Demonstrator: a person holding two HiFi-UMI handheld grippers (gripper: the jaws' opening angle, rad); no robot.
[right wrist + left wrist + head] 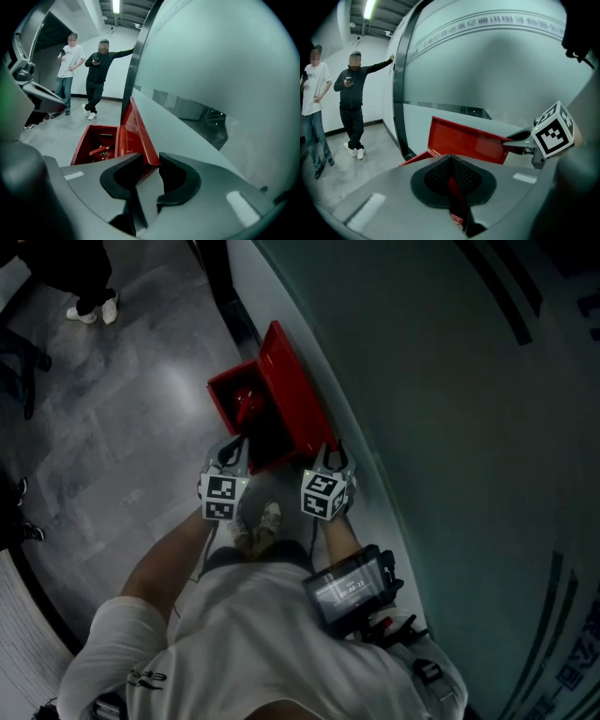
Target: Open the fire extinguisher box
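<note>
The fire extinguisher box (pixel 229 409) sits on the grey floor (pixel 122 427) in the upper middle of the head view, hard against a frosted glass wall (pixel 441 427) that fills the right of the frame. Its lid (pixel 295 395) stands raised and leans towards that wall, and an extinguisher (pixel 99 151) lies inside. A black frame post (pixel 398 103) rises just behind the box. Two bystanders, one in dark clothes (pixel 99 70) leaning an arm on the post and one in a white shirt (pixel 68 65), stand well apart from the box at the upper left of both gripper views. A small screen device (pixel 349 592) hangs at the wearer's front, lower right of centre. Both forearms reach up the frame, side by side, angled down. The left gripper (pixel 229 452) is at the box's near left corner, its jaws drawn together with a thin red sliver between the pads, seemingly the box's rim pinched there, though the view is dim. The right gripper (pixel 330 454) is at the lid's near end by the wall, its jaws standing apart astride the lid's near corner.
</note>
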